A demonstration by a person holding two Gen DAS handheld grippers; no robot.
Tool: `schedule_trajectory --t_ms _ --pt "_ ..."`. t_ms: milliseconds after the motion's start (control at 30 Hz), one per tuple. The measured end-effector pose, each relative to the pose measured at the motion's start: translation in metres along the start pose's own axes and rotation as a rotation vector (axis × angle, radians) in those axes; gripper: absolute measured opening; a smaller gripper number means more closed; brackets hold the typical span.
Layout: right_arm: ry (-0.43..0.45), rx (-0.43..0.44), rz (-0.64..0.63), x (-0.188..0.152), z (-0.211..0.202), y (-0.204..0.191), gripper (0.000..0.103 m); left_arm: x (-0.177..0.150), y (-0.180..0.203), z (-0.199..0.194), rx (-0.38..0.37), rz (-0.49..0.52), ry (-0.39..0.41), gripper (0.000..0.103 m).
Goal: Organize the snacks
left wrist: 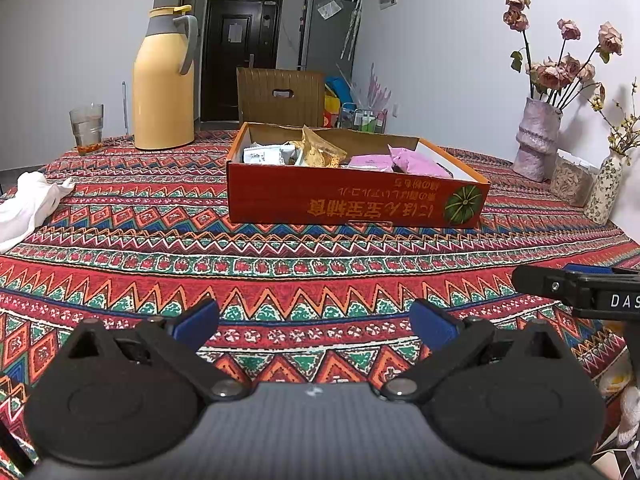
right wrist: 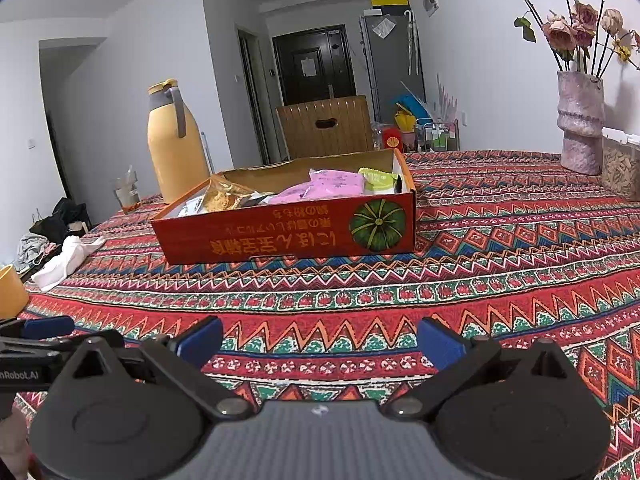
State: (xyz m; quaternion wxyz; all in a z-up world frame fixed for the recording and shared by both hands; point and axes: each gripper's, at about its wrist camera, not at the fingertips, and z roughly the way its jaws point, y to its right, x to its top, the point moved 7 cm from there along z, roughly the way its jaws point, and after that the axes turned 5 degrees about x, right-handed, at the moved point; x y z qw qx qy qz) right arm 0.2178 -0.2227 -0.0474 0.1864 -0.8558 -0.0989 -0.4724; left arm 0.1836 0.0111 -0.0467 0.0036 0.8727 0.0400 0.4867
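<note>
I see the counter (left wrist: 320, 264) covered in a patterned red cloth. Mid-counter sits a red cardboard box (left wrist: 352, 200) of snack packets. Far left stand a yellow thermos jug (left wrist: 164, 92) and a glass (left wrist: 87, 128); a white cloth (left wrist: 28, 204) lies at the left edge. Far right stand a pink vase (left wrist: 536, 140), a clear container (left wrist: 572, 184) and a small floral vase (left wrist: 604, 192).

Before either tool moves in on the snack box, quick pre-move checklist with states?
1. Left tool open, nothing held: ok.
2. Right tool open, nothing held: ok.
3. Red cardboard box open-topped, flat on the tablecloth: ok.
4. Cloth between tools and box bare: ok.
5. Pink packets and orange packet lie inside the box: ok.
6. Snacks left outside the box: cannot tell.
</note>
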Motion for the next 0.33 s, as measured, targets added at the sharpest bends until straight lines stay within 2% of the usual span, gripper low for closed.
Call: schedule_trajectory --t_ms 333 --pt "0.016 -0.003 -0.01 0.001 -0.005 -0.0032 0.103 0.0031 -0.001 -0.0078 -0.006 -0.008 0.036 0.103"
